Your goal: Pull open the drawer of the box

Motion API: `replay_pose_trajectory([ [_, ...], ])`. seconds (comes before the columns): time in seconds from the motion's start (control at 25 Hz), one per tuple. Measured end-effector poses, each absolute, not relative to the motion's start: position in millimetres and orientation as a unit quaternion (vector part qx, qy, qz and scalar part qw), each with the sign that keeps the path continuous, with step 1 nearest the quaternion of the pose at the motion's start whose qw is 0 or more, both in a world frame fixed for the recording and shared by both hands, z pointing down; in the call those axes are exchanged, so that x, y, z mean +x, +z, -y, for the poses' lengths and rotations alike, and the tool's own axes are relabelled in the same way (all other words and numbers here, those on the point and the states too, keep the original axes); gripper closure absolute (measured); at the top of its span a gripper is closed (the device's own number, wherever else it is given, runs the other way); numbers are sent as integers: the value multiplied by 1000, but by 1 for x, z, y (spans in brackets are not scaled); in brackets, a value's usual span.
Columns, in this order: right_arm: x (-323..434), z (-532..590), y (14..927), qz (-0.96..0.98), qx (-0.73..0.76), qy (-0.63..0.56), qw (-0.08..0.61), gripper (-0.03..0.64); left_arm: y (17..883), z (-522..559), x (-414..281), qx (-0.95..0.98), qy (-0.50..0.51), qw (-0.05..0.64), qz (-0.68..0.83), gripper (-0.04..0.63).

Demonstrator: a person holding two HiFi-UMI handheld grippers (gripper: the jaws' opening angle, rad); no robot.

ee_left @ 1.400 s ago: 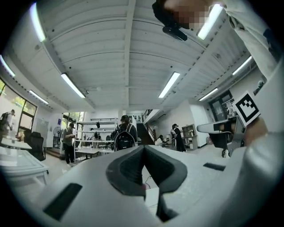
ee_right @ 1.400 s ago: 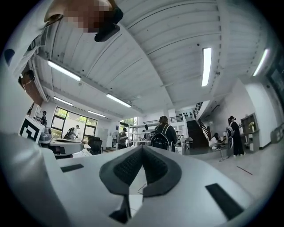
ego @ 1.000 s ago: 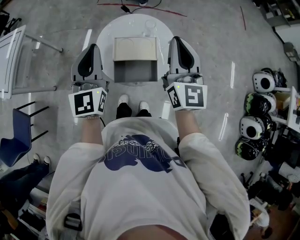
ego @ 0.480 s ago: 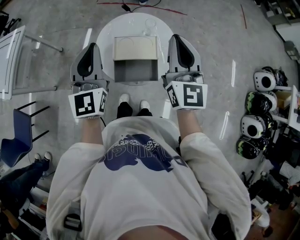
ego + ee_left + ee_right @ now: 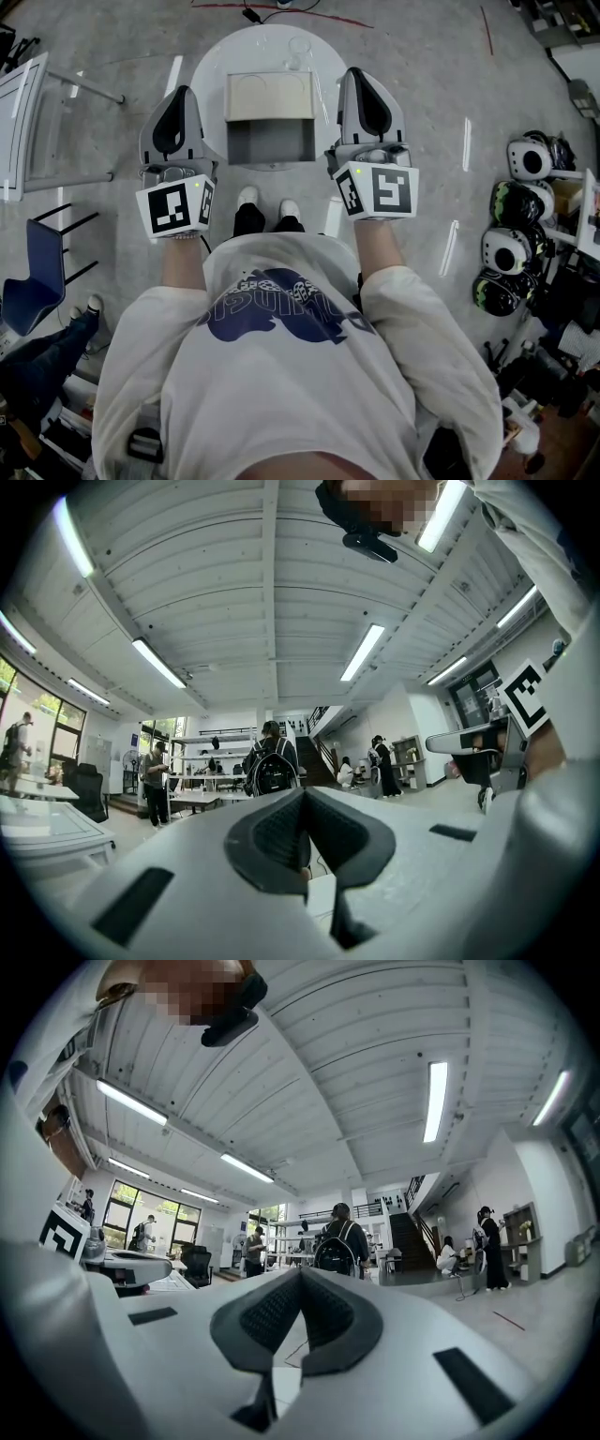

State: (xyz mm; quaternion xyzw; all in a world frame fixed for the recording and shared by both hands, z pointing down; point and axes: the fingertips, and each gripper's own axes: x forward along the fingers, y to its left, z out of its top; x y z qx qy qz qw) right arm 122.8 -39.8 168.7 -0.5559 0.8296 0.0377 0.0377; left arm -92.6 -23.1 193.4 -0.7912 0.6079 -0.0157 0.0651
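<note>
Seen from the head view, the box (image 5: pixel 270 96) stands on the round white table (image 5: pixel 211 56), in the gap between the two grippers. It lies to the right of the left gripper (image 5: pixel 183 92) and to the left of the right gripper (image 5: pixel 356 73). Both grippers point away from the person, and their long axes run parallel to the sides of the box. Neither gripper touches the box. They look about equally near to it, and the right one reaches a little further forward.

The pale top of the box sits on the far side. A grey part (image 5: pixel 270 142) joins it on the side toward the person. I judge this to be the drawer standing out of the box, but it could also be only the front face seen from above, and the picture does not settle this. In either case the drawer slides along the line toward the person, the same line as the grippers' axes.

The left gripper view shows the left gripper (image 5: pixel 302 797) with its jaws pressed together and nothing between them. The right gripper view shows the same for the right gripper (image 5: pixel 300 1279). These two views look level across the room, at the ceiling and distant people, and do not show the box. Only the head view shows it.
</note>
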Motion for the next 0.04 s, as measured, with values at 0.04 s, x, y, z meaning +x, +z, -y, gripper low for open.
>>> replay_pose_trajectory([
  [0.04, 123, 40, 169, -829, -556, 35, 39, 620, 194, 24, -93, -790, -17, 65, -610, 589],
])
